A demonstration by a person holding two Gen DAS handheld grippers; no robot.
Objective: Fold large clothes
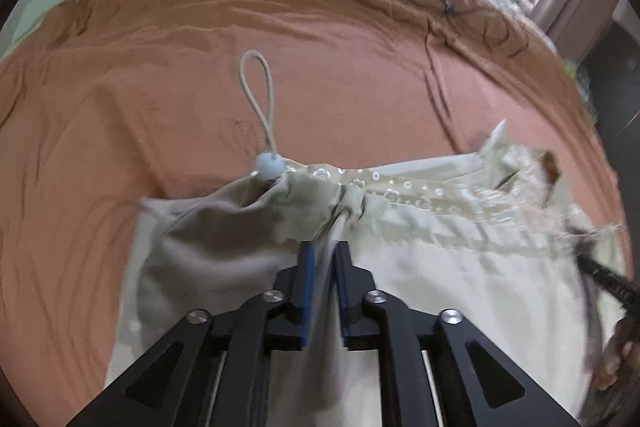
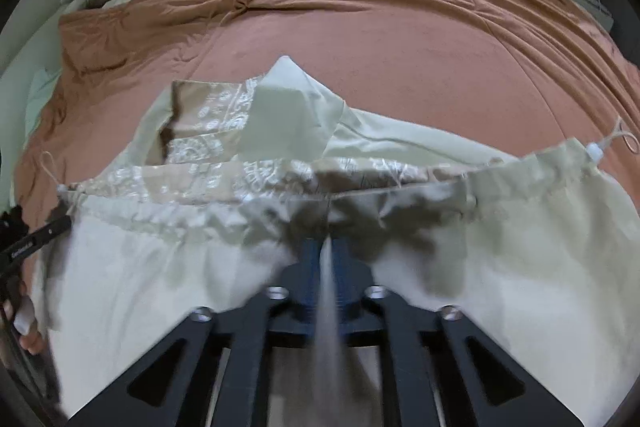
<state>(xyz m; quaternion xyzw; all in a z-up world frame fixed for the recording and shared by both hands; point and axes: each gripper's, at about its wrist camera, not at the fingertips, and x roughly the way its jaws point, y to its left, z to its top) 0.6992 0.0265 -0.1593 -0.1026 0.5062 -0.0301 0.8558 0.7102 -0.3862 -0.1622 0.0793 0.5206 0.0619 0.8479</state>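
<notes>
A bed (image 2: 400, 67) with an orange sheet bears the cream garment (image 2: 500, 227) at its near edge. Left gripper (image 1: 325, 259) and right gripper (image 2: 326, 251) stand narrowly parted, a fabric fold between each pair of jaws.

The near part of the cream garment (image 1: 460, 267) is cut off by the lower edge in both wrist views and blurred where it is gathered. The pads (image 2: 310, 267) are smeared, so contact with the fabric fold cannot be told. Only fingertips of a hand (image 2: 24, 319) are seen at the edge.
</notes>
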